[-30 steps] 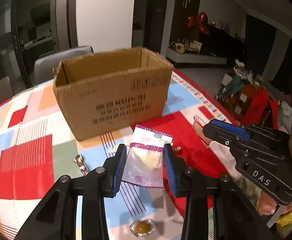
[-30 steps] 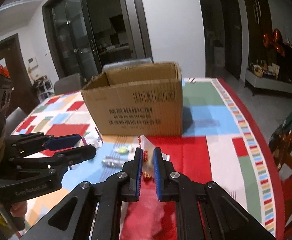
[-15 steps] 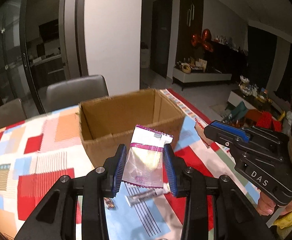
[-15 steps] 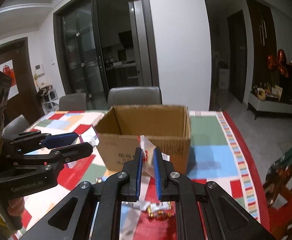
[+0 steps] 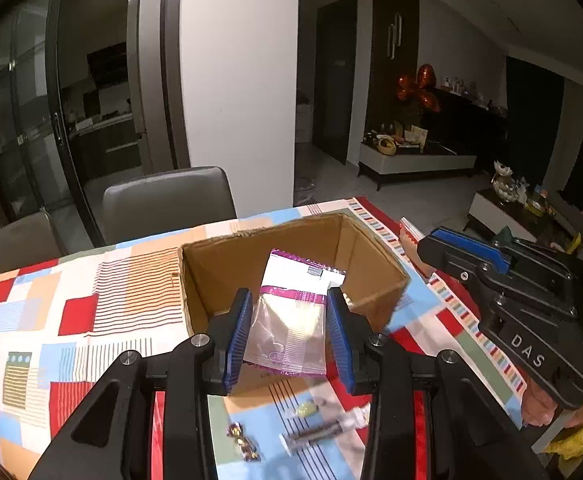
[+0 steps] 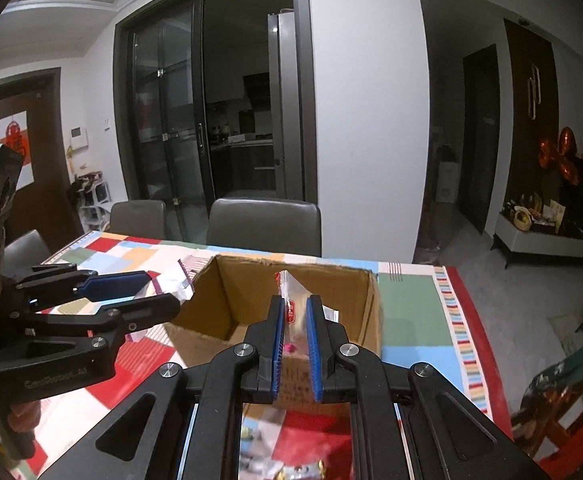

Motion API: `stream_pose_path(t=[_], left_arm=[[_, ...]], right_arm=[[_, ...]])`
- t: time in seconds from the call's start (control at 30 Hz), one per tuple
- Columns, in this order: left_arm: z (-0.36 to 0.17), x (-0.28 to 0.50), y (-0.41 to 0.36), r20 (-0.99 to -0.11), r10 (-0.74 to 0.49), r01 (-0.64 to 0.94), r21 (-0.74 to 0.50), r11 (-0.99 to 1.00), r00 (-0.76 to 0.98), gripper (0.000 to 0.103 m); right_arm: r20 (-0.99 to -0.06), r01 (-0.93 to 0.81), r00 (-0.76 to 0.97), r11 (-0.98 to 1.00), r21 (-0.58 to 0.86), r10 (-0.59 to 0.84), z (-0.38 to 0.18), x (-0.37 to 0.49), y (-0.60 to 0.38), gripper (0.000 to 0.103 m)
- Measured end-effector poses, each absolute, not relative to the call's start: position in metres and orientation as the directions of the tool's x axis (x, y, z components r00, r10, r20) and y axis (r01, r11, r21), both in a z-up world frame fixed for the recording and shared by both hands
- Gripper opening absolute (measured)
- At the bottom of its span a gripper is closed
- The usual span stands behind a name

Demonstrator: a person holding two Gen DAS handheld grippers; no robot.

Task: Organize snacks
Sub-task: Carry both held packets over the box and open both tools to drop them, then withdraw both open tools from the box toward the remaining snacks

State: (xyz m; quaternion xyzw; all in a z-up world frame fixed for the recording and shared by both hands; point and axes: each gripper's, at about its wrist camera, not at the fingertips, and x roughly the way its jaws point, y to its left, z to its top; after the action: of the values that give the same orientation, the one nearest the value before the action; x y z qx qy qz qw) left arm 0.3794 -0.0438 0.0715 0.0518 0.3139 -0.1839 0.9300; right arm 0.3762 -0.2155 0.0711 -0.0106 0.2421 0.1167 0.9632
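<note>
My left gripper (image 5: 287,332) is shut on a clear snack packet with purple trim (image 5: 291,320), held flat above the near wall of the open cardboard box (image 5: 219,272). My right gripper (image 6: 293,328) is shut on a thin clear packet with red print (image 6: 290,294), held edge-on over the same box (image 6: 247,288). Each gripper shows in the other's view: the right gripper (image 5: 467,256) beside the box's right side, the left gripper (image 6: 143,292) at its left corner. The box floor in sight looks bare.
Small wrapped candies (image 5: 243,440) and a silver stick packet (image 5: 315,432) lie on the patchwork tablecloth (image 5: 71,320) in front of the box. Grey chairs (image 6: 263,220) stand behind the table. The table's right edge (image 6: 475,320) drops to the floor.
Both grippers rose and moved forward with their packets, from low in front of the box to above its open top. The inside of the box has come into sight.
</note>
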Motion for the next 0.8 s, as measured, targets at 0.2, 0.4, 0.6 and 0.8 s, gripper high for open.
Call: stream_pose_path(t=[0.2, 0.4, 0.6, 0.8], left_arm=[[0.068, 0.409, -0.047, -0.616, -0.299, 0.363, -0.022, 0.931, 0.729, 0.037], [0.062, 0.436, -0.048, -0.627, -0.284, 0.352, -0.016, 0.936, 0.725, 0.037], [0.056, 0.45, -0.049, -0.63, -0.253, 0.324, -0.001, 0.946, 0.735, 0.05], [0.055, 0.439, -0.045, -0.611, -0.245, 0.319, 0.012, 0.948, 0.753, 0.054]], right_arm=[[-0.475, -0.237, 0.852, 0.971, 0.026, 0.221, 0.07, 0.403, -0.212, 0.012], [-0.494, -0.239, 0.842, 0.971, 0.02, 0.217, 0.061, 0.428, -0.213, 0.012], [-0.527, -0.215, 0.826, 0.976, 0.032, 0.199, 0.049, 0.447, -0.216, 0.017], [-0.532, -0.191, 0.829, 0.981, 0.023, 0.174, 0.047, 0.442, -0.218, 0.037]])
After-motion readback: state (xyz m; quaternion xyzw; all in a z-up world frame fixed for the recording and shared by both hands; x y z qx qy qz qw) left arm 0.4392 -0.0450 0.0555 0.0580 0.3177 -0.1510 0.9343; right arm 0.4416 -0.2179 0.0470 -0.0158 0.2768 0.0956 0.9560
